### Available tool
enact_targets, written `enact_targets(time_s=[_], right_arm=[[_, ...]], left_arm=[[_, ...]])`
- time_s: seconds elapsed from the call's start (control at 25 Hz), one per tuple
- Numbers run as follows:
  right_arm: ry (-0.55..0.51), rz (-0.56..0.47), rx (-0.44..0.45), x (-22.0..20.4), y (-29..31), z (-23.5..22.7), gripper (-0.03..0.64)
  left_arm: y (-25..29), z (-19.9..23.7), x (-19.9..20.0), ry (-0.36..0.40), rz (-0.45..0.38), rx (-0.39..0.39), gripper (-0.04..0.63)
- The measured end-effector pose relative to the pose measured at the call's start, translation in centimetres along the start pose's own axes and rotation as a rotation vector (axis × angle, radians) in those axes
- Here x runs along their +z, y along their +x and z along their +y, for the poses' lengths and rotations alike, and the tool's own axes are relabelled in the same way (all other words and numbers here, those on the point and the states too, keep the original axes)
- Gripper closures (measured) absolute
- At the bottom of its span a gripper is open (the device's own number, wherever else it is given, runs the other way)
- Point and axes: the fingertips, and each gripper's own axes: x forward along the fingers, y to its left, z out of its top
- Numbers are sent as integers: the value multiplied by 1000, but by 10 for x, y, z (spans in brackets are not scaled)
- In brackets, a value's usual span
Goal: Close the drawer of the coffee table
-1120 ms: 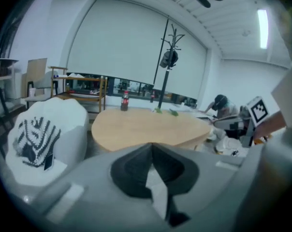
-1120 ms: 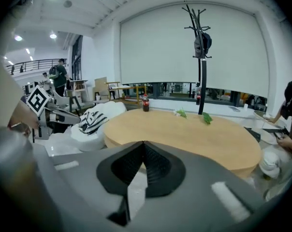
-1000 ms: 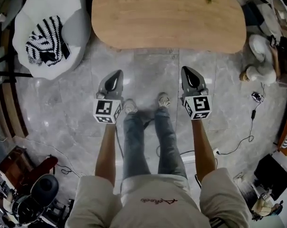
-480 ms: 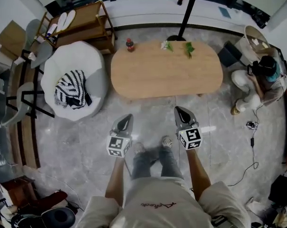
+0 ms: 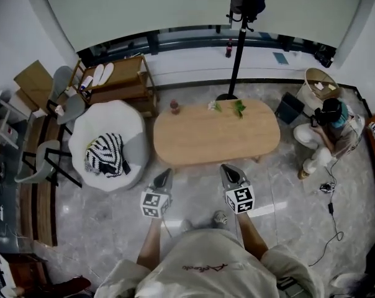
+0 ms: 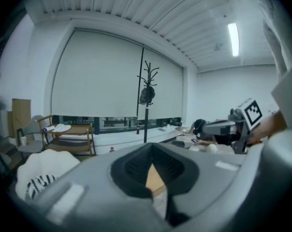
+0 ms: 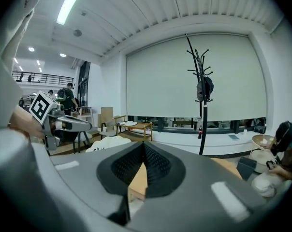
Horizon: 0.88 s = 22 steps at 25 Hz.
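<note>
Well short of coffee table (image 5: 215,135), left gripper (image 5: 164,174), right gripper (image 5: 230,169) clenched empty: no drawer juts out, job probably done

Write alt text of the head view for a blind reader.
A person holds a shut left hand-held gripper and right hand-held gripper before a wooden coffee table. An armchair with a striped cloth stands left of it, a coat stand behind.

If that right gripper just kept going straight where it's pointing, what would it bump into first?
Probably the wooden coffee table, just ahead of the right gripper; nothing shows between, though depth is hard to judge.
</note>
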Motion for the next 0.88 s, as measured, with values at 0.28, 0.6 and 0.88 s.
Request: enact_targets(time_s=[0.28,0.6,0.88], right_arm=[[-46,-53,-40,37,-14,-14,612],[-70,-77,-38,52,-10,-21,612],[-86,-82,-13,57,-4,-20,612]], left_arm=[[2,5,36,29,-65,14,594],[-2,14,58,55,-123,49,594],[-3,20,60,44,-144,85,594]])
